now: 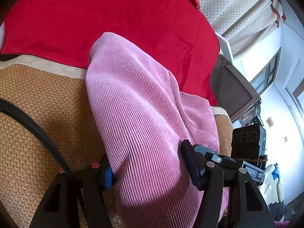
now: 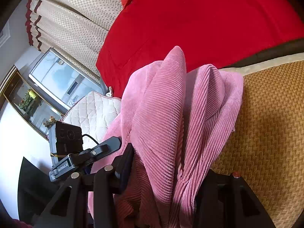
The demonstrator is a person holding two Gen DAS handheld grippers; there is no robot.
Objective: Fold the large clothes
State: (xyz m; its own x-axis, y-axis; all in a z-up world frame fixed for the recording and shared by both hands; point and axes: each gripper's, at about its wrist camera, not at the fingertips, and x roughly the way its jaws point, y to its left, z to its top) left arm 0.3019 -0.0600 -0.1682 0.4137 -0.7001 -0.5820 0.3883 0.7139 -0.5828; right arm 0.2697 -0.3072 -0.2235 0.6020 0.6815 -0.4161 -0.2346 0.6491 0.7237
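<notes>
A: Gripping item one: left tool (image 1: 150, 169), jaws clamped on a thick bunch of the pink corduroy garment (image 1: 136, 114), cloth filling the whole gap between the blue-ribbed pad and the dark pad.

B: And the right tool (image 2: 163, 172)?

A: Same entry. Jaws clamped on a gathered wad of the same garment, folds packed between both fingers. The far pad is buried in cloth and cannot be seen.

B: Position of the garment?

A: Rising forward and away from each tool in ribbed folds, hanging between the two grips, its far end draped ahead of the tools.

B: Under the tools?

A: Woven straw mat (image 1: 43, 102), tan, herringbone weave, pale cloth border along its far edge. It lies to the outer side of each tool. A black cable (image 1: 36, 127) curves across it beside the left tool.

B: Beyond that?

A: Red blanket (image 1: 114, 19), spread ahead of both tools, past the mat's border. The garment's far end overlaps it.

B: Further out?

A: Dotted cream curtain (image 2: 76, 19) with dark red trim, beyond the blanket. A quilted cream cushion (image 2: 95, 112) beside the right tool's inner finger.
</notes>
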